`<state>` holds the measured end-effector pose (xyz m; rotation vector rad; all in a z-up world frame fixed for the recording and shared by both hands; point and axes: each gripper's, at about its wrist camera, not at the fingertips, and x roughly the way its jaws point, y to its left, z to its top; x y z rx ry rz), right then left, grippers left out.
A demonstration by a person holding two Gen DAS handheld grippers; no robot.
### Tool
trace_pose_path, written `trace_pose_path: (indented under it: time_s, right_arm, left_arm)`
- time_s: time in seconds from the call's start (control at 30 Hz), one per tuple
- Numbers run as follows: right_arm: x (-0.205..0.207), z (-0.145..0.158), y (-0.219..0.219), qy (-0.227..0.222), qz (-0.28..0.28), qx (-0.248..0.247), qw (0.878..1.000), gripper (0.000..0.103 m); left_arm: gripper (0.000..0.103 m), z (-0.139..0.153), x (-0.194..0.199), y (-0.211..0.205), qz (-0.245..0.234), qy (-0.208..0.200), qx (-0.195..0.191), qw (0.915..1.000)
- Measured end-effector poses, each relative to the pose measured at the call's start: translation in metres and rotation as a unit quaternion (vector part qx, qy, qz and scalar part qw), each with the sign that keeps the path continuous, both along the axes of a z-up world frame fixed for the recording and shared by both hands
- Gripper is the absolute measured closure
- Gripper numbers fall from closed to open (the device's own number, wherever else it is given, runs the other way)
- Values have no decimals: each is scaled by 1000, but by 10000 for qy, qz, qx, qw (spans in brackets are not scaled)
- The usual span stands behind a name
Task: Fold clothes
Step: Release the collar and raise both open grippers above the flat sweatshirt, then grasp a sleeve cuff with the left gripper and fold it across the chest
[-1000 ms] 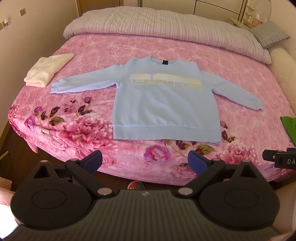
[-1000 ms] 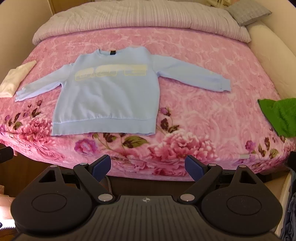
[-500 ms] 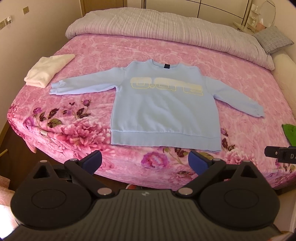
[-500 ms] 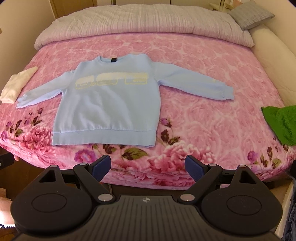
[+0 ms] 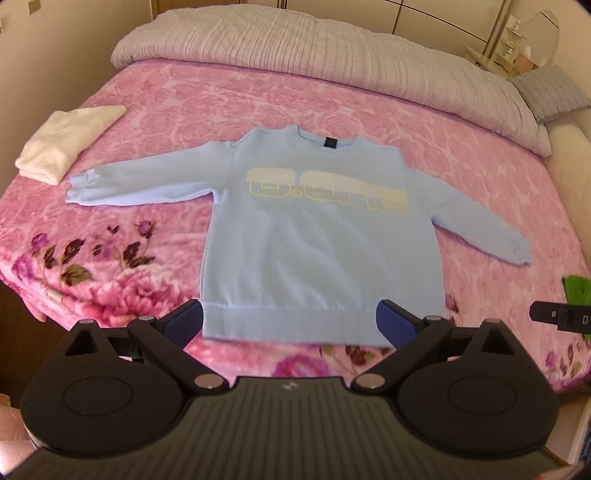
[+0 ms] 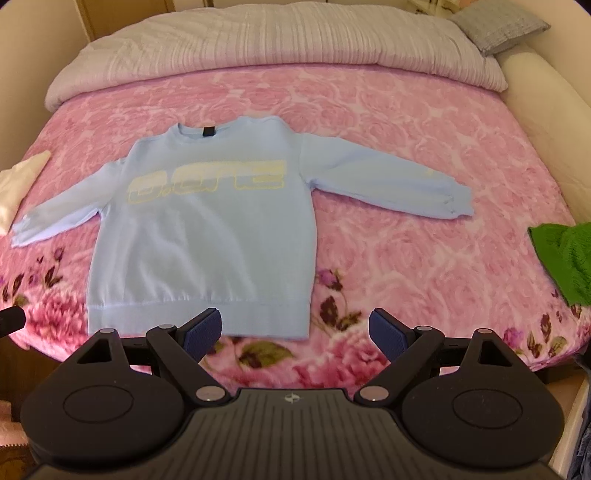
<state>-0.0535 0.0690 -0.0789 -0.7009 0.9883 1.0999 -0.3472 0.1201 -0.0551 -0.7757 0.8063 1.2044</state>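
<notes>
The left gripper [image 5: 290, 325] hangs with its blue-padded fingers [image 5: 184, 325] spread wide and nothing between them; it sits just off the near edge of the bed [image 5: 369, 107], above the hem of a light blue sweatshirt [image 5: 314, 251]; the right gripper [image 6: 295, 330] is spread just as wide and also empty, near the hem's right corner, its left finger [image 6: 203, 332] over the hem band and its right finger over bare blanket.

The sweatshirt lies flat and face up on a pink flowered blanket [image 6: 406, 155] — neck towards the far end, hem towards the grippers; both sleeves stretch out sideways and slightly down, their cuffs resting on the blanket; pale yellow lettering [image 5: 328, 188] runs across the chest and a small dark label shows inside the collar.

A folded cream garment [image 5: 66, 140] lies near the left edge of the bed, just beyond the left cuff but apart from it; a green garment [image 6: 565, 258] lies at the right edge, well apart from the right cuff. Across the far end runs a grey ribbed quilt [image 6: 277, 40] — a grey cushion [image 6: 502, 26] rests at its right end.
</notes>
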Motion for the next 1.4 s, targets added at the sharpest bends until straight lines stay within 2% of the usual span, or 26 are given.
trace_pose_path:
  time_s: [0.3, 0.5, 0.6, 0.83, 0.87, 0.93, 1.0, 1.07, 1.17, 1.3, 1.4]
  right_arm:
    - [-2, -26, 101, 231, -395, -310, 9985, 14]
    - [-13, -50, 169, 616, -664, -371, 9952, 14]
    - [-15, -66, 199, 858, -785, -442, 9922, 14]
    - [-39, -101, 265, 1117, -1097, -658, 9855, 14]
    - [-42, -107, 273, 1125, -1140, -680, 9847, 14]
    - [-52, -122, 287, 1161, -1120, -751, 9840, 14]
    - [-62, -136, 295, 1155, -1045, -857, 9841, 14]
    - [-69, -149, 304, 1127, -947, -977, 9843, 14]
    - [-77, -169, 311, 1099, -778, -1179, 9838, 14]
    - [-84, -193, 312, 1077, -754, -1460, 9805, 14]
    - [-89, -205, 313, 1067, -689, -1599, 9789, 14]
  left_arm:
    - [4, -14, -48, 120, 351, -250, -363, 9984]
    - [4, -47, -112, 201, 877, -550, -671, 9924]
    - [5, -73, -144, 231, 1130, -771, -847, 9870]
    - [5, -143, -215, 284, 1843, -1279, -1232, 9667]
    - [6, -155, -225, 289, 1974, -1350, -1262, 9628]
    - [18, -175, -244, 295, 2260, -1460, -1202, 9556]
    - [39, -196, -267, 299, 2664, -1549, -1088, 9451]
    - [45, -215, -289, 303, 3064, -1604, -1057, 9323]
    - [45, -236, -324, 300, 3685, -1830, -782, 9081]
    - [44, -261, -361, 291, 4356, -2454, -566, 8642]
    - [44, -276, -377, 283, 4599, -2921, -292, 8380]
